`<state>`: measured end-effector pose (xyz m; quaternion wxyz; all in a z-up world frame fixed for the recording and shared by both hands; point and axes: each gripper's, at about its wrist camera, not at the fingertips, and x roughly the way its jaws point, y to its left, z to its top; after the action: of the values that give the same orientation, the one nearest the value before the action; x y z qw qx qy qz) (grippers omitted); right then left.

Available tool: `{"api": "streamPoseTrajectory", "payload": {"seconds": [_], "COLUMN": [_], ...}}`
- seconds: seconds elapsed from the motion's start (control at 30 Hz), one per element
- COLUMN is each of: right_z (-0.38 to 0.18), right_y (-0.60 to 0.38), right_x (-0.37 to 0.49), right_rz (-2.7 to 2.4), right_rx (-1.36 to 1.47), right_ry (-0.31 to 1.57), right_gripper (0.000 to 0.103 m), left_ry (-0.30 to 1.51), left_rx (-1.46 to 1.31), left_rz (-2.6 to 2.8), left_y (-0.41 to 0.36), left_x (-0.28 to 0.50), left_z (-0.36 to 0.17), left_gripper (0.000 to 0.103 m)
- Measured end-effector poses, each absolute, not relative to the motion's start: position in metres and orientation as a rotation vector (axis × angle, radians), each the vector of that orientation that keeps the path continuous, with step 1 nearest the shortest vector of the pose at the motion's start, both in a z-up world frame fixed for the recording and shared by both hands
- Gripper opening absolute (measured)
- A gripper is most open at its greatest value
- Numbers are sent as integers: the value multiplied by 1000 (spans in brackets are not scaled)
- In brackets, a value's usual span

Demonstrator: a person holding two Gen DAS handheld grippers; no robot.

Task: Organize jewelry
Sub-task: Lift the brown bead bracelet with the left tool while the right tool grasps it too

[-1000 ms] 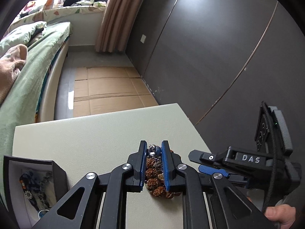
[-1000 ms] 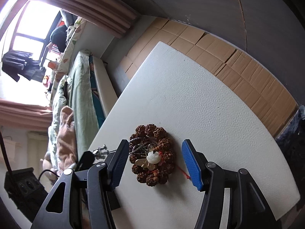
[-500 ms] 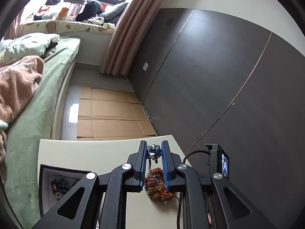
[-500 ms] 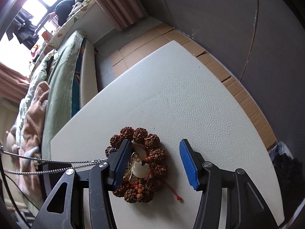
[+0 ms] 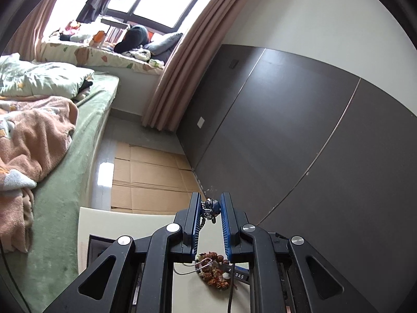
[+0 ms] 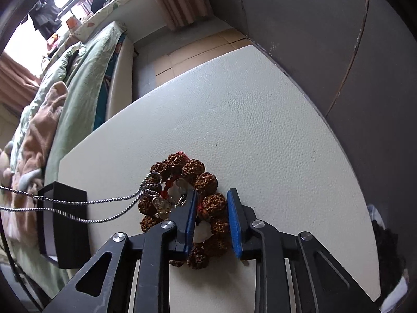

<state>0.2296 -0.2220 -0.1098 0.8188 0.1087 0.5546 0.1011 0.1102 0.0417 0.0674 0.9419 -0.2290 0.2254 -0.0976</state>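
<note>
Cream, leather-grained desk [image 6: 260, 120] sits closest to where I stand, and on it the brown seed-bead bracelet [image 6: 206, 182] lies coiled, with the right gripper [image 6: 211, 216] down over its near side. Its blue fingers [image 6: 233, 216] are drawn in narrow around a couple of beads and seem to pin the bracelet in place. A silver chain necklace [image 6: 78, 203] runs taut from the bracelet out to the left, with one end looking caught among the beads. Higher up, the left gripper [image 5: 211, 208] has its fingers closed tight on the necklace's dark pendant [image 5: 212, 204], lifted clear of the desk. So the untangling looks only half done: the chain has yet to come free, and neither piece is in the black jewelry box [image 6: 62, 221] standing just left of the bracelet. Beyond the desk edge lie flattened cardboard on the floor [image 5: 146, 172], a bed with green covers [image 5: 67, 161] and a peach blanket [image 5: 31, 140], dark wall panels [image 5: 286, 120], then pink curtains [image 5: 182, 60] by the bright window [image 5: 156, 2].
</note>
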Motion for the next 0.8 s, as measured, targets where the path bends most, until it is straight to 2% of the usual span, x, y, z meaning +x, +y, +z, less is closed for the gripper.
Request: {"api": "streamPoseTrajectory", "payload": {"seconds": [0.27, 0.8], "right_z": [-79, -42], "right_y": [-237, -194], "right_x": [212, 202], "right_rz": [324, 558], "right_rx": [358, 466], "right_ry": [1078, 964], "right_gripper": [24, 23], "left_ry": [383, 329], "left_rx": [-454, -371], "left_rz": [-192, -137], "left_y": [48, 56], "left_x": [83, 59], "left_z": [94, 137], "left_gripper": [15, 15]}}
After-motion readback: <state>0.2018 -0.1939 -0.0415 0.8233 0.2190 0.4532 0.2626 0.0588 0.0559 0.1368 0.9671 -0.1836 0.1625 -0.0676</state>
